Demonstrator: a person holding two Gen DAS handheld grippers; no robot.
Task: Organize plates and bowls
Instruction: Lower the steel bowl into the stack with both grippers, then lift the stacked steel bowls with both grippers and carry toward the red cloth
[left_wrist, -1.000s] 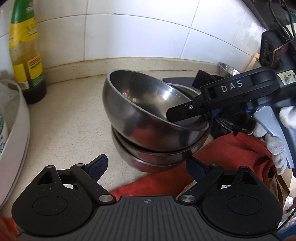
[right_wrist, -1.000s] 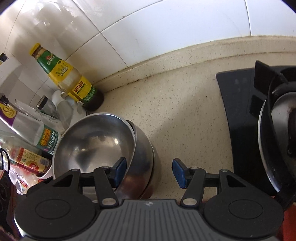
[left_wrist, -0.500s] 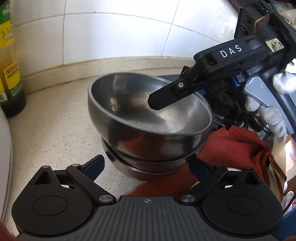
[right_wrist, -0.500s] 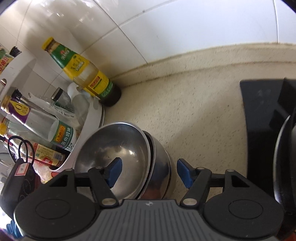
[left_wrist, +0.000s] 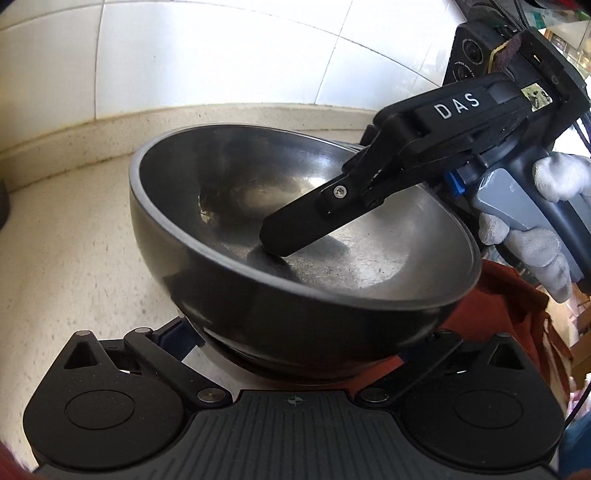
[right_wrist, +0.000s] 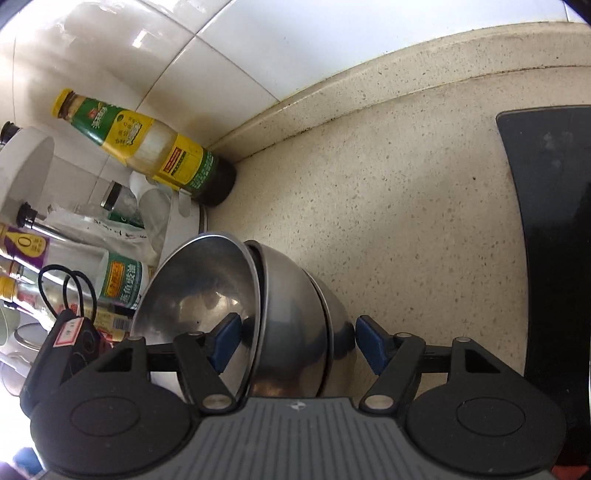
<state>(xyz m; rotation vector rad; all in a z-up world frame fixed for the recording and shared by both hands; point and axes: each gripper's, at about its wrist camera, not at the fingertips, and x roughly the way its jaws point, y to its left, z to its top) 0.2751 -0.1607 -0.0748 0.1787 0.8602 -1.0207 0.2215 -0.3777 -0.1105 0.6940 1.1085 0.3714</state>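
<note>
The right gripper (right_wrist: 297, 341) straddles the top steel bowl's (left_wrist: 258, 221) rim at twelve o'clock, fingers opening, pads clear; the left gripper (left_wrist: 295, 334) gapes wide, empty, below it.

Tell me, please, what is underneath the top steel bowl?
The top steel bowl sits tilted on a nested stack of steel bowls, on the counter. At least two rims show below it; the stack's insides are covered, so any contents cannot be seen.

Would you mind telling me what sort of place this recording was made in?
Most likely a home kitchen: white wall tiles behind a speckled countertop, sauce bottles in the corner, a black cooktop and stacked steel bowls.
</note>
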